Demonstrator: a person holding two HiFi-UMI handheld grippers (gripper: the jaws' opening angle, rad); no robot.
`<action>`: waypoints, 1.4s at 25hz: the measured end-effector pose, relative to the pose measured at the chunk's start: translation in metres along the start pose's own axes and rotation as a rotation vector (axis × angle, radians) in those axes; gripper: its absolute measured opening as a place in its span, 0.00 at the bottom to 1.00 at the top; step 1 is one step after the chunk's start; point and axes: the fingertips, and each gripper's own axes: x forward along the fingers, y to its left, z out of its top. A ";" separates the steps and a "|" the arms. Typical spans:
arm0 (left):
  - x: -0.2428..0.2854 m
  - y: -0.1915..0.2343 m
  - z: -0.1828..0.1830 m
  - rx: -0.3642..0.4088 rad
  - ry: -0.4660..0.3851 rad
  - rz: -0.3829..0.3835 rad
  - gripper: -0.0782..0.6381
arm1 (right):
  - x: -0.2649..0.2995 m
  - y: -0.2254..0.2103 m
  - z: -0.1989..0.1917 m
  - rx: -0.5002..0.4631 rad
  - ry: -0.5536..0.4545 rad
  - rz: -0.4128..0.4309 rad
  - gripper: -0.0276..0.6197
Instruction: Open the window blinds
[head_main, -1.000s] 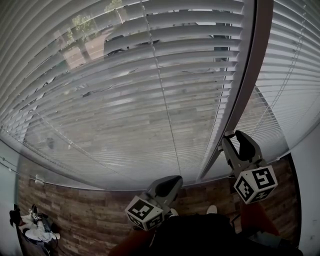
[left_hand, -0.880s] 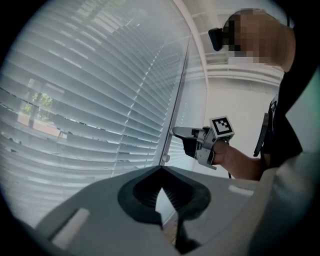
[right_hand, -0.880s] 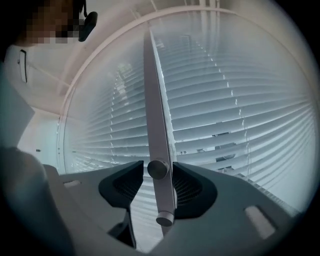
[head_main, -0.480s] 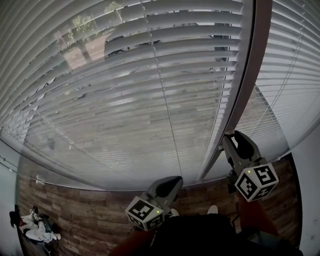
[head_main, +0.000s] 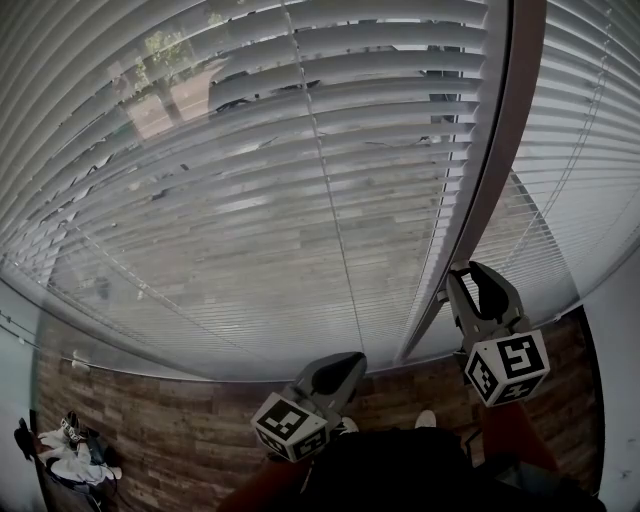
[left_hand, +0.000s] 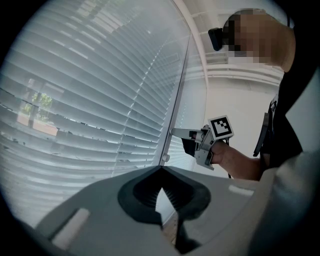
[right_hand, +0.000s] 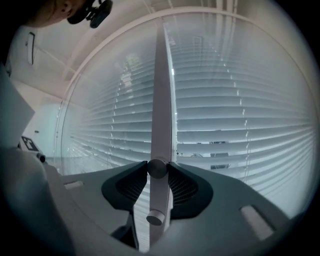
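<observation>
blinds (head_main: 250, 180) block ahead, post (head_main: 500, 150) between panels

Blinds (head_main: 300, 200): white horizontal slats, lowered, tilted part-open, straight ahead of the right gripper (right_hand: 158, 168). Tilt wand (right_hand: 158, 195): pale rod, upright, touching that gripper's jaws, which have just been closing on it.

wood-plank floor (head_main: 170, 430), tree outside (head_main: 160, 45)
</observation>
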 end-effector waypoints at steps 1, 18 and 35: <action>0.000 0.000 0.000 0.000 0.001 0.000 0.11 | 0.000 0.001 0.000 -0.053 0.010 -0.011 0.28; 0.000 0.000 -0.001 -0.006 0.000 0.000 0.11 | 0.000 0.008 -0.005 -0.758 0.136 -0.166 0.27; 0.002 -0.004 -0.003 -0.015 0.006 -0.012 0.11 | -0.012 0.003 0.012 -0.101 -0.055 -0.025 0.35</action>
